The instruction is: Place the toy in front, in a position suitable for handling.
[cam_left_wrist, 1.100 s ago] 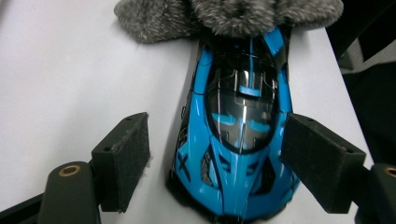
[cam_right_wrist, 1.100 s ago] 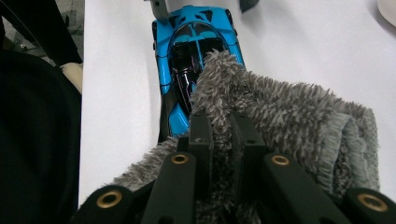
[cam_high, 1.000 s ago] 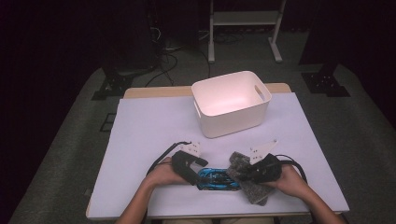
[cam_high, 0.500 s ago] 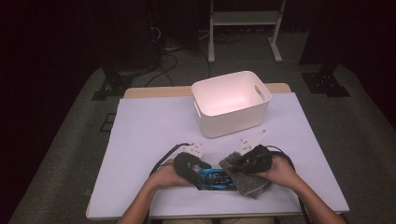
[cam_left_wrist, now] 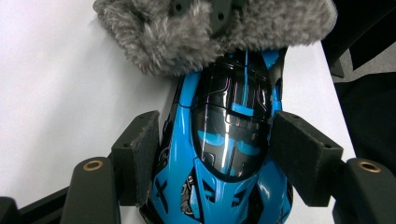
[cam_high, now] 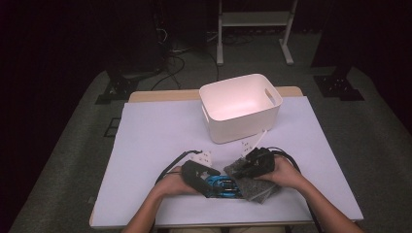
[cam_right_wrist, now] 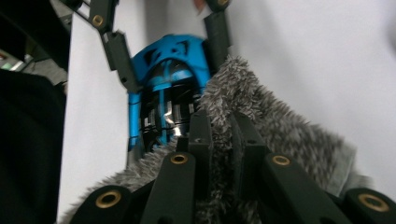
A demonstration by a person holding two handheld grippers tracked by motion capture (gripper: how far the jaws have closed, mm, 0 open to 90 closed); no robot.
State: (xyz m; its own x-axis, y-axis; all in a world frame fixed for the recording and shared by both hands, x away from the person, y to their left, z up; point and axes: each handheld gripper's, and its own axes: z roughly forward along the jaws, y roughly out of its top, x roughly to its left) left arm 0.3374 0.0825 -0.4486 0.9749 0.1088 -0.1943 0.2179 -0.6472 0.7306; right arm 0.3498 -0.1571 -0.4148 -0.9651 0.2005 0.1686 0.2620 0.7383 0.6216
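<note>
Pinching a grey furry cloth (cam_right_wrist: 261, 135), the right gripper (cam_high: 243, 171) has its jaws pressed nearly together on the fabric, which bunches up around them in the right gripper view. In the high view that cloth (cam_high: 252, 187) lies at the near edge of the white-covered table (cam_high: 160, 131), under the person's right hand (cam_high: 282, 174) and touching the blue toy car (cam_high: 221, 187).

The left gripper (cam_left_wrist: 215, 163) straddles the blue and black car (cam_left_wrist: 224, 154), one pad on each side of the body. Its jaws have just been closing on the car and now stand part way in; the right-hand pad sits against the car's side, while whether the other pad presses is hard to tell. The car rests on the table with one end tucked under the fur (cam_left_wrist: 196, 32), where the right gripper's jaws show from above.

Farther back, well apart from both hands, stands a white bin (cam_high: 240, 124) with a handle cut-out.
</note>
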